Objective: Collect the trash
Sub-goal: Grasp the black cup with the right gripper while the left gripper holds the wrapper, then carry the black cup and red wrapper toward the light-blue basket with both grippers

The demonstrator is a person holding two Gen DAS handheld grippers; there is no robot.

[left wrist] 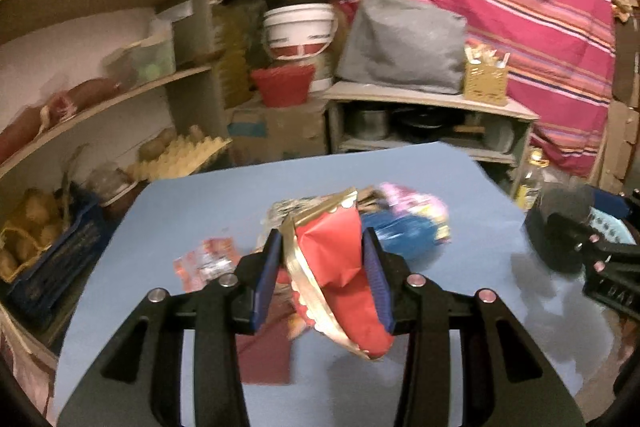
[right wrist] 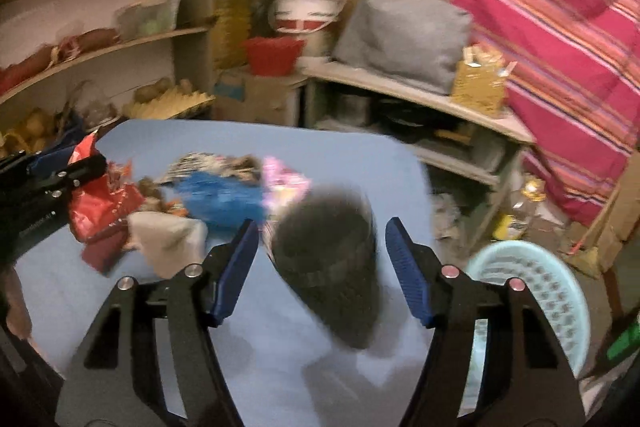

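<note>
My left gripper (left wrist: pixel 322 275) is shut on a red wrapper with a gold edge (left wrist: pixel 340 267) and holds it above the blue table (left wrist: pixel 180 211). It also shows in the right wrist view (right wrist: pixel 92 203). My right gripper (right wrist: pixel 320 267) is open, with a blurred dark object (right wrist: pixel 328 259) between its spread fingers, not touching either. I cannot tell whether the object rests on the table or is in the air. A pile of trash lies mid-table: a blue wrapper (right wrist: pixel 220 199), a pink wrapper (right wrist: pixel 284 183), a grey paper (right wrist: pixel 172 239) and a small red-white wrapper (left wrist: pixel 204 259).
A light blue perforated basket (right wrist: pixel 536 299) stands off the table's right edge. Shelves with egg trays (left wrist: pixel 180 155) and clutter are at the left and back. A striped pink curtain (left wrist: pixel 520 7) hangs at the right. A maroon paper (left wrist: pixel 264 351) lies under the left gripper.
</note>
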